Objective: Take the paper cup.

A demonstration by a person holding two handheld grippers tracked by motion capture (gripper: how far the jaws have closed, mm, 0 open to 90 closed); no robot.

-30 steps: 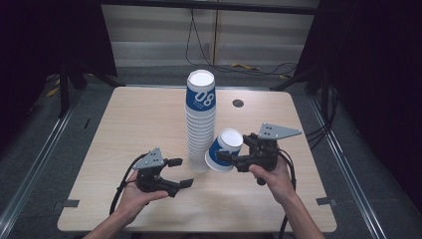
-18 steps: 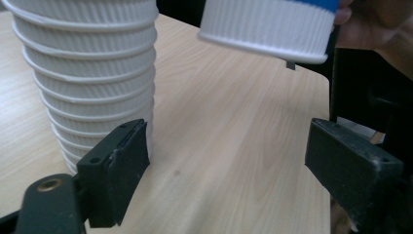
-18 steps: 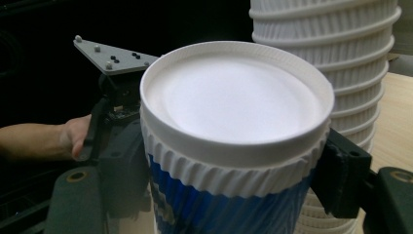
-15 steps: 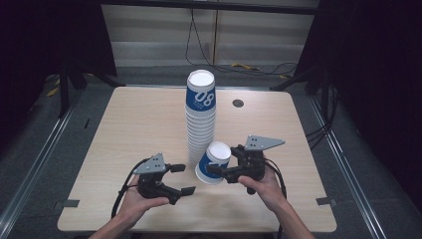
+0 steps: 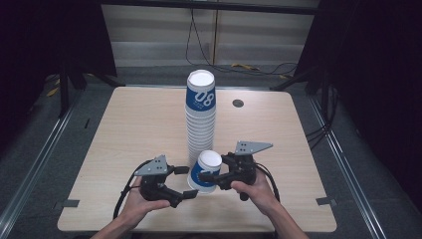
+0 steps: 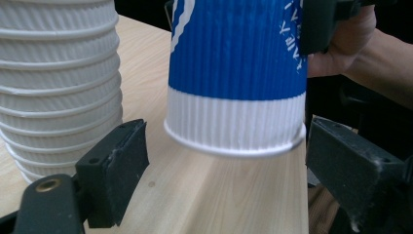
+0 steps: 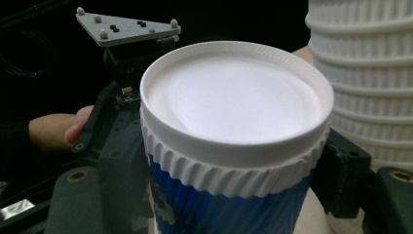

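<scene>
Cup stack (image 5: pixel 201 119) just behind held cup (image 5: pixel 205 172).

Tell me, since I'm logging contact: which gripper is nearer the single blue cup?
Right. The right gripper clamps the blue cup at its sides; the left gripper sits open beside its base, not touching.

You see a pale wooden worktop (image 5: pixel 124 129) with a small dark round grommet (image 5: pixel 238 103) near its far edge. Black cables (image 5: pixel 199 45) hang behind it.

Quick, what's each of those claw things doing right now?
Left gripper: open, jaws either side of the cup's base, not touching it.
Right gripper: shut on the blue and white cup, beside the tall stack of cups.
</scene>
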